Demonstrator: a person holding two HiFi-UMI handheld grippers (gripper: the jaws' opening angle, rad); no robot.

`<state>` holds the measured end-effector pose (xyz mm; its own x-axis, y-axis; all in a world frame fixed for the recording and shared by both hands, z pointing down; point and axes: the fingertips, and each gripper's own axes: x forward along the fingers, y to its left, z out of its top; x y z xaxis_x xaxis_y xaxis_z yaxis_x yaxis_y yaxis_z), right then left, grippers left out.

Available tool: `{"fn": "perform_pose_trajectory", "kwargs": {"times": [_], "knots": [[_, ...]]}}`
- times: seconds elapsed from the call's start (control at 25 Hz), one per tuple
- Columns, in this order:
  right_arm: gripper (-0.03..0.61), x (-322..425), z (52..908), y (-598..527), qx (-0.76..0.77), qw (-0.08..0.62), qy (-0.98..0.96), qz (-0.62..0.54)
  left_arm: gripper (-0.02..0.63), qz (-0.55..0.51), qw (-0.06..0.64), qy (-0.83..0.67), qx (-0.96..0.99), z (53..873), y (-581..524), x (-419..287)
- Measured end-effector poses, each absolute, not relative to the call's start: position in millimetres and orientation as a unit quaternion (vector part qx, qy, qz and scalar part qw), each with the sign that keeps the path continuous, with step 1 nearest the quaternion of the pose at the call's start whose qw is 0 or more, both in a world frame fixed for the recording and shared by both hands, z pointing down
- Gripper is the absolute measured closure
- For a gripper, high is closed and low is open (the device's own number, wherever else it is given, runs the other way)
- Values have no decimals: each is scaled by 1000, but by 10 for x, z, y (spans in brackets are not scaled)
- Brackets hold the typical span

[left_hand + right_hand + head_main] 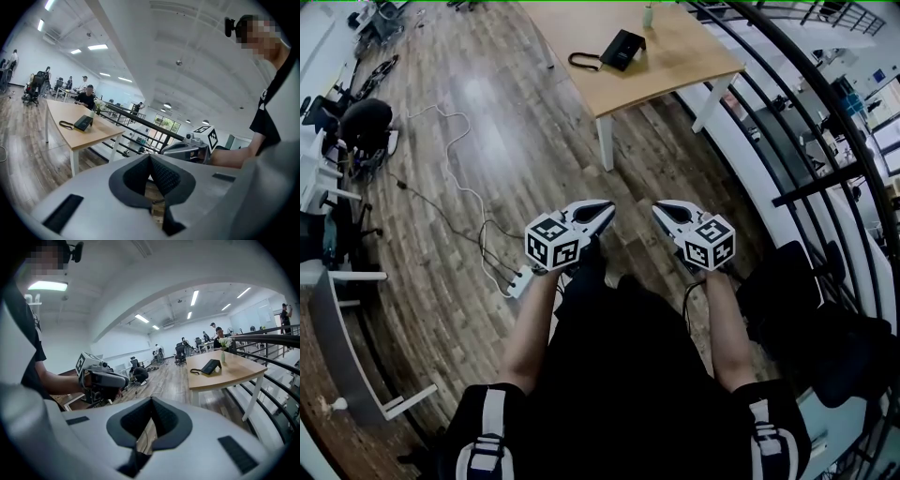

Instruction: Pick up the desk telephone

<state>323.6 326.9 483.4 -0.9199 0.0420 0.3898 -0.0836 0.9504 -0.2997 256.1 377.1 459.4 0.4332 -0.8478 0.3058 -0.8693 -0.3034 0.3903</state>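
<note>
Wooden table (675, 56) is carrying the desk telephone (622, 49), well ahead. The left gripper (602, 210) and right gripper (662, 212) are hanging closed, empty; I'd be stepping closer, then opening them.

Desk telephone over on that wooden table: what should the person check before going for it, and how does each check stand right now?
1. Telephone in sight: ok. The desk telephone sits on the wooden table.
2. Within reach: not ok. The left gripper and right gripper are close to the person's body, with a stretch of floor between them and the table.
3. Jaws ready to grasp: not ok. Both are shut and empty.
4. Walking path: ok. The white cable lies off to the left.
5. Cord free: cannot tell. The cord loops beside the telephone, but where it ends is not clear.
</note>
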Motion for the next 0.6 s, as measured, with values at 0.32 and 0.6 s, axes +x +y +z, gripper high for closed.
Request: {"fn": "perform_pose_trajectory", "kwargs": {"times": [0.32, 0.6], "knots": [[555, 3004, 4925, 3023, 29, 212, -962, 169, 592, 16, 264, -527, 808, 4655, 3536, 2256], [557, 2681, 4926, 2766, 47, 216, -959, 176, 592, 15, 263, -512, 818, 4583, 3171, 1893]]}}
